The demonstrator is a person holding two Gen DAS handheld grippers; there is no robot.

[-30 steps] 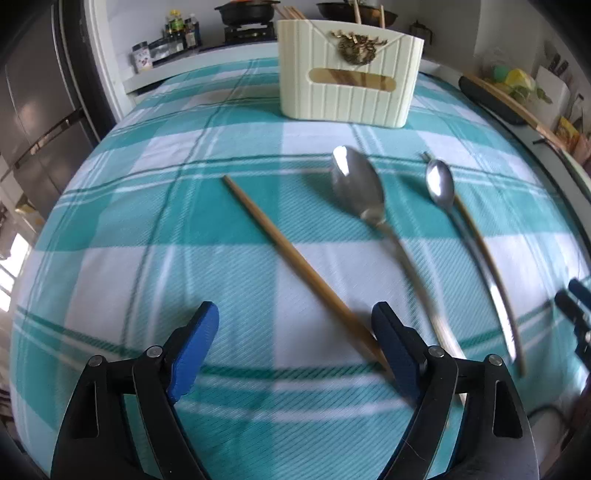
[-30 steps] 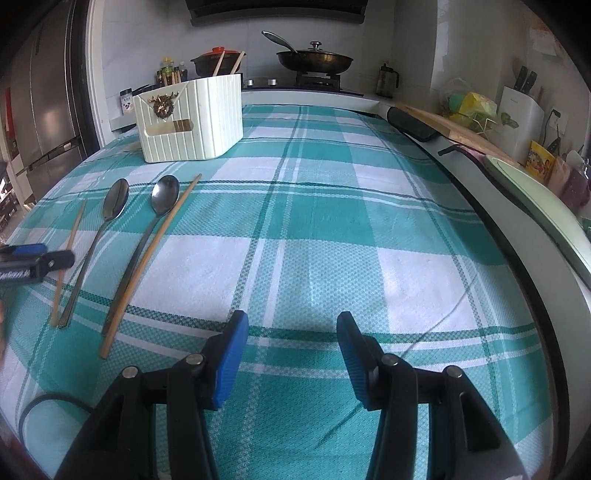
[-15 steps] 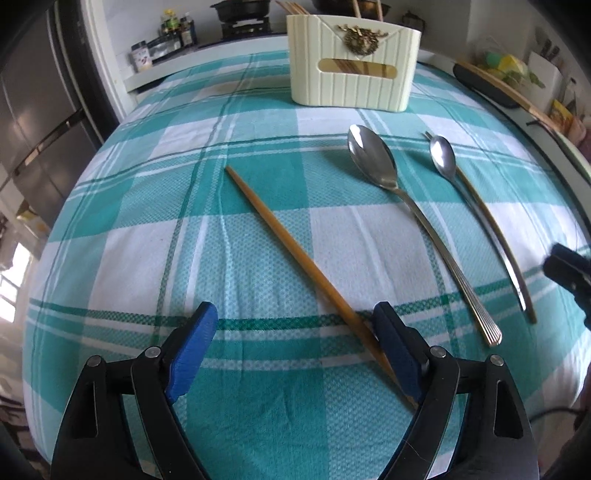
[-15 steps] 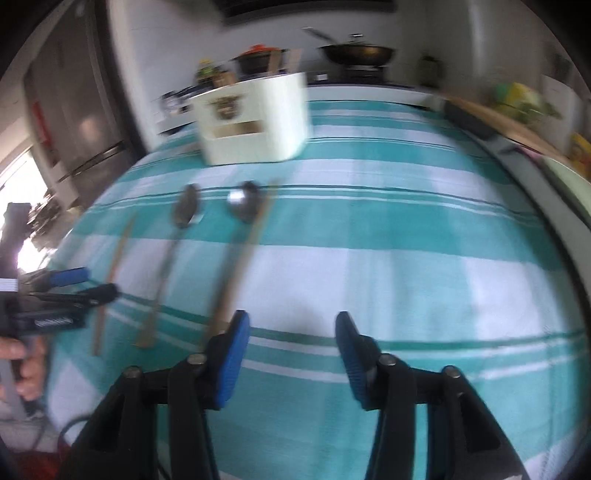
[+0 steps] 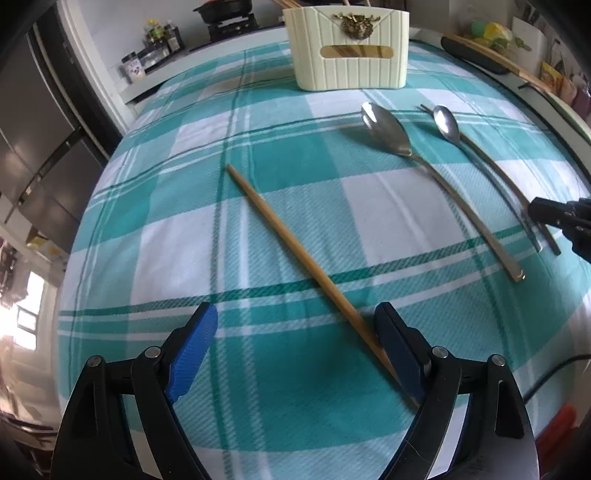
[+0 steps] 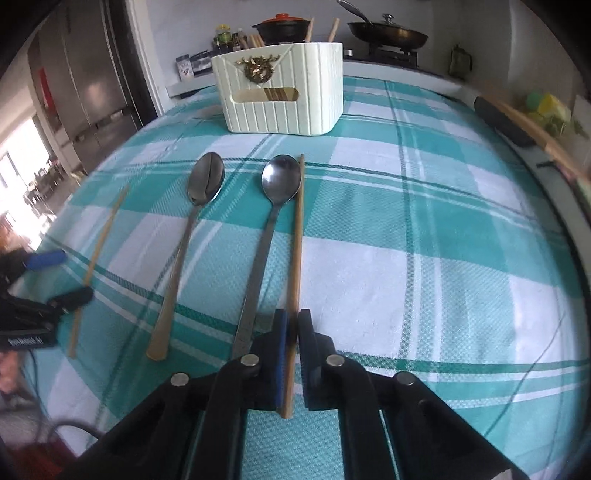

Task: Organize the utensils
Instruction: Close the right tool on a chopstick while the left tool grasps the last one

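A cream utensil holder [image 5: 351, 51] [image 6: 280, 99] stands at the far end of the checked cloth. In the left wrist view my left gripper [image 5: 295, 332] is open over the near end of a wooden chopstick [image 5: 295, 251], which lies by its right finger. Two spoons [image 5: 388, 129] [image 5: 447, 122] lie to the right, where my right gripper [image 5: 535, 212] enters. In the right wrist view my right gripper [image 6: 291, 332] is shut on the near end of a second chopstick [image 6: 297, 240], which lies beside the dark spoon [image 6: 280, 177]. The gold-handled spoon [image 6: 205, 177] lies left of that.
The teal checked tablecloth [image 6: 424, 258] covers the table. A stove with pots [image 6: 384, 33] and bottles stands behind the holder. A fridge [image 5: 33, 122] is at the left. A long board [image 6: 524, 114] lies on the right counter. A hand and cable [image 6: 11, 373] show at the lower left.
My right gripper swung left from bare cloth to the chopstick beside the dark spoon and closed on it. The left gripper drifted slightly and stayed open over its chopstick.
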